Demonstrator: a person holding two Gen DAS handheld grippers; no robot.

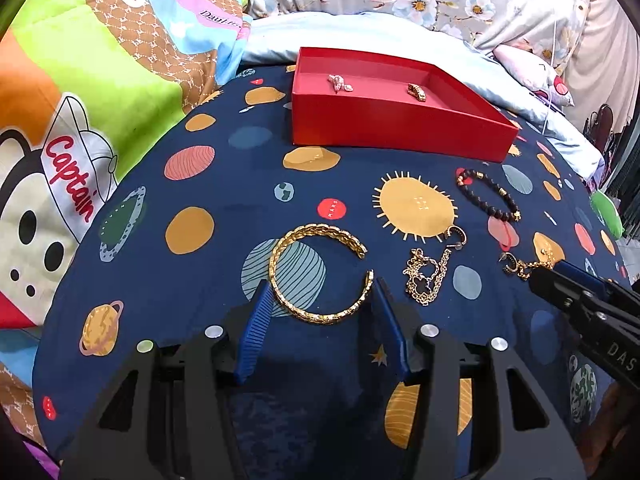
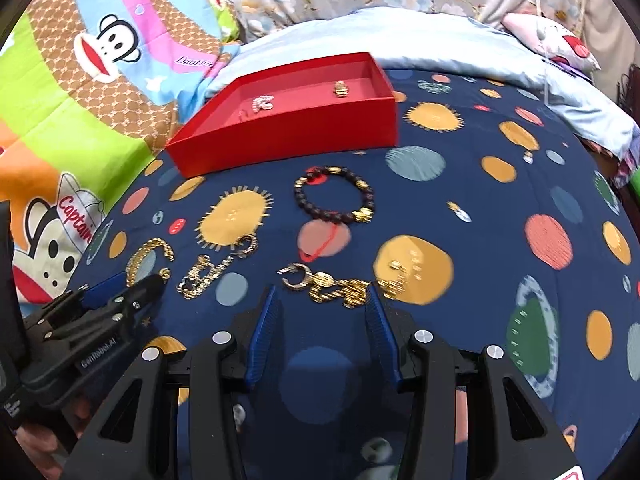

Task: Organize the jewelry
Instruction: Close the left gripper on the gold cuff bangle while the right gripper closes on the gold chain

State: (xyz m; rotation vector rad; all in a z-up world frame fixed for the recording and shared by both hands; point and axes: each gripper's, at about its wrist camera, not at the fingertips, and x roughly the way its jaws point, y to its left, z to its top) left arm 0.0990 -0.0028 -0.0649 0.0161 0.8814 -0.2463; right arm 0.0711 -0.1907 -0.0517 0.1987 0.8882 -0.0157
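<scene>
On the navy planet-print bedspread (image 1: pixel 224 168), the gold cuff bangle (image 1: pixel 320 276) was flanked by the wide-spread left gripper (image 1: pixel 320 292), nothing being gripped. A gold chain earring (image 2: pixel 332 284) was framed just beyond the equally open, empty right gripper (image 2: pixel 320 300). Farther off, two small pieces were held in the red box (image 1: pixel 400 136).

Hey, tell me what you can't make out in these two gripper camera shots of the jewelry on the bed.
- Two small pieces in the red box: too small in both views to identify.
- Gold chain earring at the right hand-held gripper: motion-blurred in the right wrist view; partly covered by that gripper in the left.
- Gold cuff bracelet: partly hidden behind the left hand-held gripper in the right wrist view.
</scene>
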